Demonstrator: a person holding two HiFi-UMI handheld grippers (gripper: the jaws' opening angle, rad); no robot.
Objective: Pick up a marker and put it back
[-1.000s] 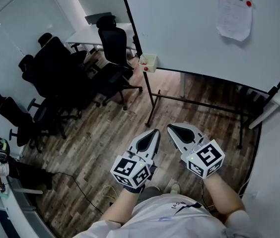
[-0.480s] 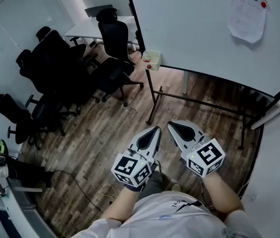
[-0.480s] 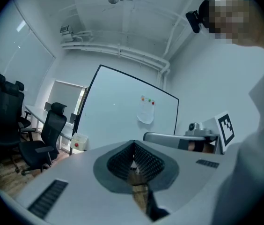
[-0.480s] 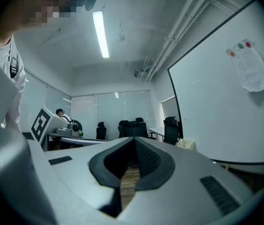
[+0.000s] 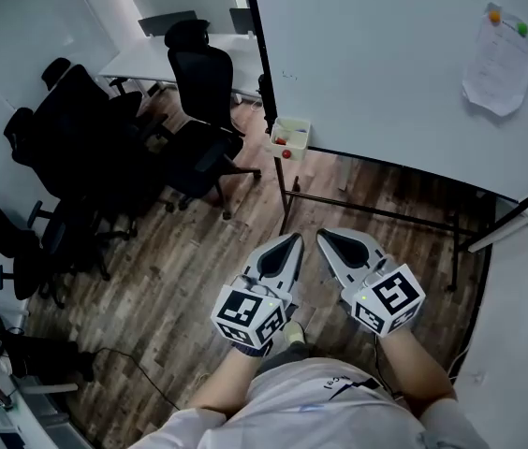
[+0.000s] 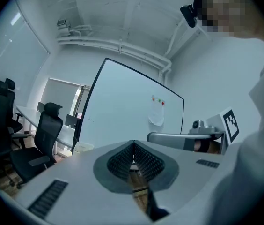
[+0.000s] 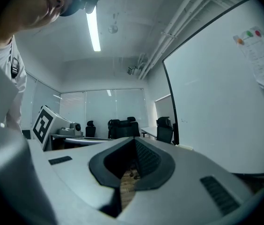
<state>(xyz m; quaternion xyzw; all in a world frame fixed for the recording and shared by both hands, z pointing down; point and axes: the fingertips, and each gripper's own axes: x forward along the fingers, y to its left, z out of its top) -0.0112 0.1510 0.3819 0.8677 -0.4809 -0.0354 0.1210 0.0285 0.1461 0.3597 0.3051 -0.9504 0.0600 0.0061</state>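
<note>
A small pale tray (image 5: 290, 138) hangs at the left edge of a big whiteboard (image 5: 386, 54); red-capped markers lie in it. The same tray (image 6: 83, 147) shows small in the left gripper view, beside the board's dark frame. My left gripper (image 5: 294, 239) and right gripper (image 5: 322, 237) are held side by side at waist height, pointing level toward the board and well short of the tray. Both are shut with nothing between the jaws. In the left gripper view my left gripper (image 6: 133, 144) has its ribbed pads meeting, and my right gripper (image 7: 134, 140) looks the same in its own view.
Black office chairs (image 5: 198, 110) crowd the left, by a white desk (image 5: 152, 59). The whiteboard's black stand (image 5: 287, 195) rests on the wooden floor ahead. A sheet of paper (image 5: 500, 59) hangs on the board under coloured magnets.
The whole view has advanced toward the whiteboard: the tray and stand have come nearer and lower in the head view. Both grippers have travelled with the person, keeping their pose and staying shut.
</note>
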